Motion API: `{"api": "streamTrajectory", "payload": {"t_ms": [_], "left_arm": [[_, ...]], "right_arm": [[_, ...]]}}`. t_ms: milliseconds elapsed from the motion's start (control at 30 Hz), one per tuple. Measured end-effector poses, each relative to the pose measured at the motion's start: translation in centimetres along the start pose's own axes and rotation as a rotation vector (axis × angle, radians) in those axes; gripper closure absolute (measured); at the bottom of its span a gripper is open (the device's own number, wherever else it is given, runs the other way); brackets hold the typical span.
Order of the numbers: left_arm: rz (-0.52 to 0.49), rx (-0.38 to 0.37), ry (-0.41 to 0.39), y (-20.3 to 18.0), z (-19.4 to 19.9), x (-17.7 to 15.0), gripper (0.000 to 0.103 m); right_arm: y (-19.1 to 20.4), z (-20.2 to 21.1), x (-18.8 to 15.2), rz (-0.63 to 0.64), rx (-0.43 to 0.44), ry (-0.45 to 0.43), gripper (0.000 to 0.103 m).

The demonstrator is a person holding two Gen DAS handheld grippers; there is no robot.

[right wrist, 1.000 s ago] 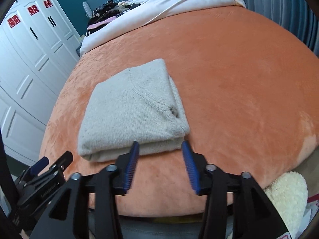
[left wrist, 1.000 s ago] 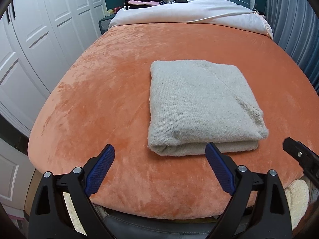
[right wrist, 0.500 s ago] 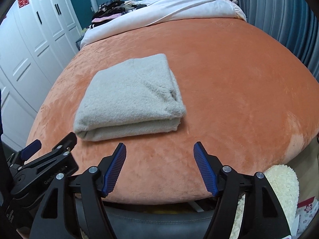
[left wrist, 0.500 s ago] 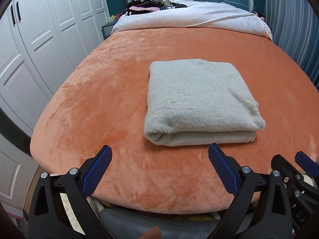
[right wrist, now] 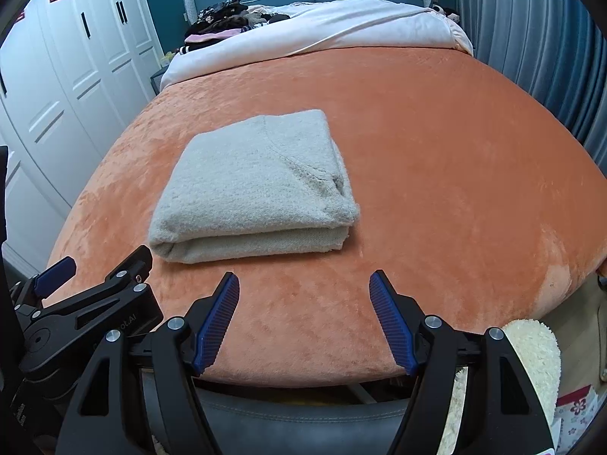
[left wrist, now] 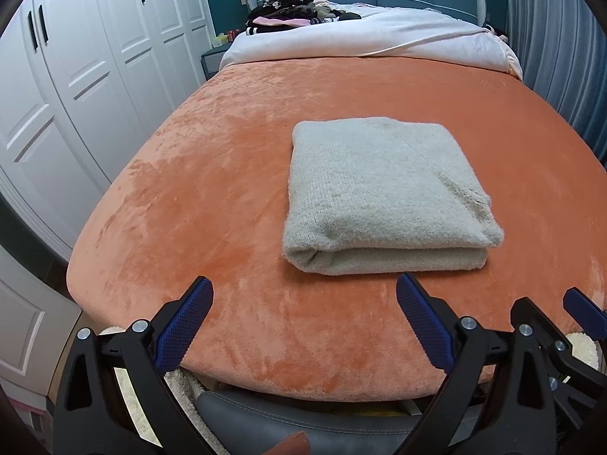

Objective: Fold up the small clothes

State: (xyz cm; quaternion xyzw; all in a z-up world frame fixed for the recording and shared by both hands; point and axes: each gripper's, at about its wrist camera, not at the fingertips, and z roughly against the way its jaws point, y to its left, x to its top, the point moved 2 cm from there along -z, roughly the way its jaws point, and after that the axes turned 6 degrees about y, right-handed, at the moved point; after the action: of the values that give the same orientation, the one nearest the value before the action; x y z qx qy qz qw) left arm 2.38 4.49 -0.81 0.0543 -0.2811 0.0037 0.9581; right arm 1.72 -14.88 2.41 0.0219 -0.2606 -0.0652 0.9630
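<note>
Both tools stand wide open and hold nothing: the left gripper (left wrist: 303,303) and the right gripper (right wrist: 304,299) hover near the folded grey sweater (left wrist: 383,193), touching neither it nor the orange blanket (left wrist: 212,189).

Both wrist views at bed's foot, angled down, sharing folded sweater (left wrist: 383,193)
</note>
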Motion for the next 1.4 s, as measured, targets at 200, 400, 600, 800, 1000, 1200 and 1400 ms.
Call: {"api": "streamTrajectory", "payload": {"t_ms": [200, 400, 600, 800, 1000, 1200, 1400], "left_arm": [[0.019, -0.005, 0.005, 0.5, 0.2, -0.2, 0.008], [0.024, -0.005, 0.013, 0.8, 0.0, -0.6, 0.008], [0.02, 0.001, 0.022, 1.0, -0.1, -0.9, 0.008], [0.018, 0.011, 0.027, 0.9, -0.1, -1.0, 0.008], [0.017, 0.016, 0.029, 0.9, -0.1, -1.1, 0.008], [0.011, 0.022, 0.032, 0.8, -0.2, -1.2, 0.008], [0.002, 0.029, 0.028, 0.8, -0.5, -1.4, 0.008]], "right_arm": [[0.5, 0.3, -0.2, 0.009, -0.004, -0.008, 0.034], [1.1, 0.3, -0.7, 0.018, -0.013, -0.007, 0.034], [1.6, 0.4, -1.1, 0.027, -0.024, -0.009, 0.034], [2.0, 0.5, -1.4, 0.029, -0.027, -0.012, 0.034], [1.8, 0.4, -1.4, 0.031, -0.028, -0.009, 0.034], [1.6, 0.1, -1.5, 0.029, -0.026, -0.001, 0.034], [1.4, -0.2, -1.5, 0.027, -0.025, 0.005, 0.034]]}}
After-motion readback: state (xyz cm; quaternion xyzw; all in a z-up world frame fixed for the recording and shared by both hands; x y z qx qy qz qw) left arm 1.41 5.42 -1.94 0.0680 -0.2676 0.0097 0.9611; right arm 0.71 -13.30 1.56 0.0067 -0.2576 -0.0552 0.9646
